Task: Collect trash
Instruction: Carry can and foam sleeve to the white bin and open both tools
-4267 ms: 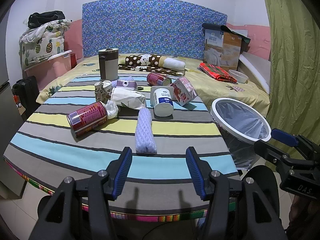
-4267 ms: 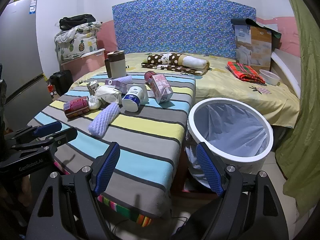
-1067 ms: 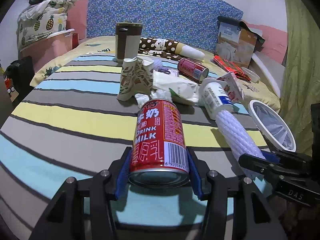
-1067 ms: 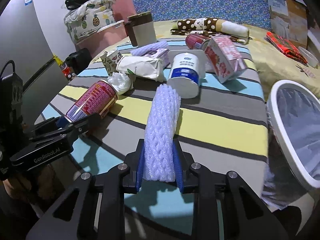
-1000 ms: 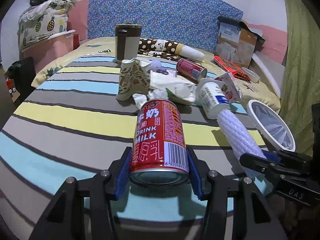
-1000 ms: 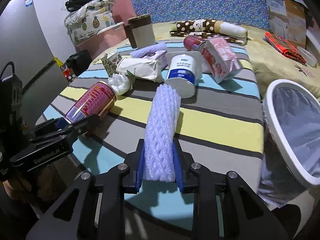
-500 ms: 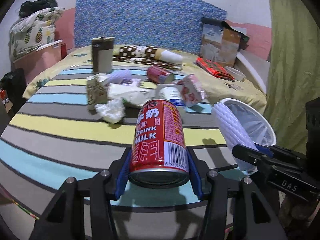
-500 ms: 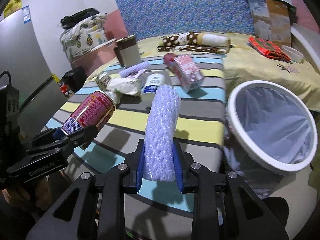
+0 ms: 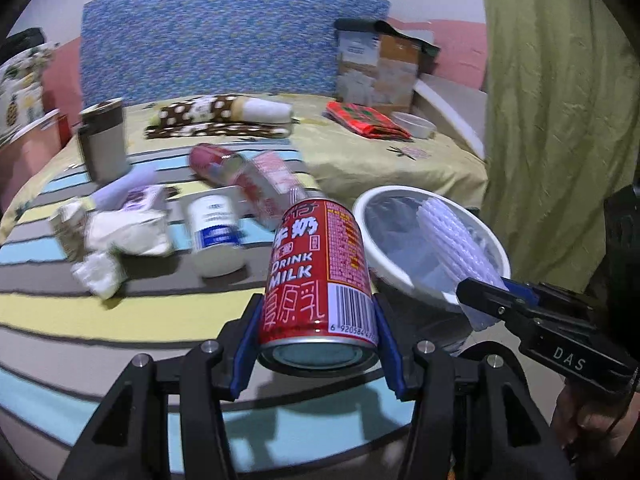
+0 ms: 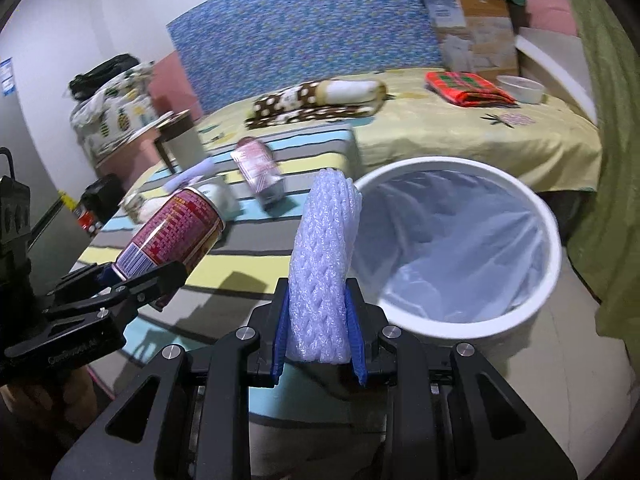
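Left gripper point(image 9: 316, 344) was clamped on the red milk can point(image 9: 318, 276), blue pads pressed against both sides near the can's base, printed label facing up and the can's far end pointing out over the striped tablecloth point(image 9: 120, 312). Right gripper point(image 10: 318, 340) was closed narrowly on the white foam net sleeve point(image 10: 322, 264), squeezing its lower end; the sleeve stood up from the jaws and leaned toward the rim of the white bin point(image 10: 552, 272). The bin, lined with a clear bag point(image 10: 460, 248), stood on the floor just beside the table's edge, between table and bed point(image 10: 440, 136). In the left wrist view the sleeve appeared in front of the bin opening; whether it was over the opening or short of it could not be told. The can sat to the left of the sleeve, over the table. Remaining on the tablecloth, blurred: a white tub with a blue label point(image 9: 214, 236), a pink carton point(image 9: 268, 188), a second red can point(image 9: 210, 162), crumpled white wrappers point(image 9: 124, 232) and a brown-lidded cup point(image 9: 102, 144). A person's hand point(image 9: 592, 424) held the right gripper's handle.
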### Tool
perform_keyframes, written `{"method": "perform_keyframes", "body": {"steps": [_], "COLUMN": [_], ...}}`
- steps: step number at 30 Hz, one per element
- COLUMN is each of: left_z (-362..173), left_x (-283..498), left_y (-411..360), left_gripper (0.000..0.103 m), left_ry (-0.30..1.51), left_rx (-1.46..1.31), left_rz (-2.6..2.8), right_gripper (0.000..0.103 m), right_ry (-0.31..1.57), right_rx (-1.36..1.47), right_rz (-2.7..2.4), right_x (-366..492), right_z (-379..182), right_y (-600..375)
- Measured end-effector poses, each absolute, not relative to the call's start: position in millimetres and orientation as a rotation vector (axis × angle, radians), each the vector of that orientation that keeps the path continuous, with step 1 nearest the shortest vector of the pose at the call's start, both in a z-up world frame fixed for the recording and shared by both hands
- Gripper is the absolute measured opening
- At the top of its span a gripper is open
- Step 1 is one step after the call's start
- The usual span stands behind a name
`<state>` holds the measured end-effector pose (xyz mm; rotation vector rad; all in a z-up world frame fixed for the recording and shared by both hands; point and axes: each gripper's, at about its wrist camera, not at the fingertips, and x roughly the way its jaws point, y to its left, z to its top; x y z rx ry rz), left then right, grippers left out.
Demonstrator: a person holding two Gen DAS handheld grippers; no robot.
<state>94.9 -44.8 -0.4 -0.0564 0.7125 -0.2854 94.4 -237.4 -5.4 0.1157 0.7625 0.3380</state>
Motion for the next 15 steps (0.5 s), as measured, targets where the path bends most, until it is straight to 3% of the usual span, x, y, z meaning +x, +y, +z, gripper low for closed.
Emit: {"method": "perform_keyframes", "body": {"steps": [15], "left_z": [-8], "left_x": [143], "left_y": [-116], "left_gripper": [0.054], "left_ry": [0.772], "left_rx": [-0.022], "left_rz": [-0.454], "right_gripper": [0.028], "right_ry": [0.816], "right_rx": [0.160], "right_rz": [0.215], "right_x": [114], "right_z": [-24], "right_y": [-283]}}
